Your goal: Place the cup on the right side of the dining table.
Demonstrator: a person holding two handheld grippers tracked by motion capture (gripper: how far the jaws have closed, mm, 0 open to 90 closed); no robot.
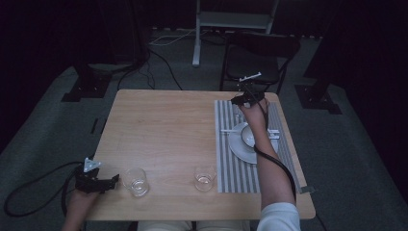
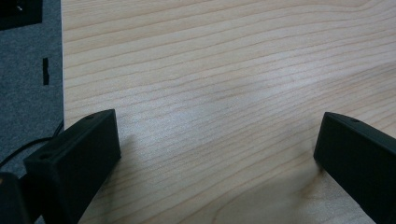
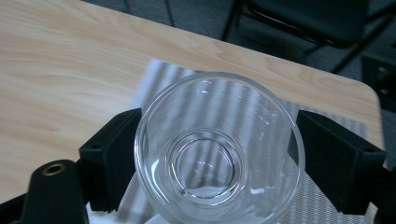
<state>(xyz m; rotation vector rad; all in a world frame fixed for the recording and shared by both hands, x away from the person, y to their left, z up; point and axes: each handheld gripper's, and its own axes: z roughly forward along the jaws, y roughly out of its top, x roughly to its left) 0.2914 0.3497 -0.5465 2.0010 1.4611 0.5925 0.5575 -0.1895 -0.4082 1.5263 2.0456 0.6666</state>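
Gripping glass (image 3: 219, 154) by its wall, right claw (image 3: 212, 163) was closed on it above striped mat (image 1: 231, 115) | glass judged light, slippery, fragile | left claw (image 2: 219, 154) wide open, empty, over tabletop (image 2: 224, 70).

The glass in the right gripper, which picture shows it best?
The right gripper view: the glass sits big and clear between the right gripper jaws, above the striped placemat. In the high view it can't be made out at the gripper. The left gripper view looks at bare table.
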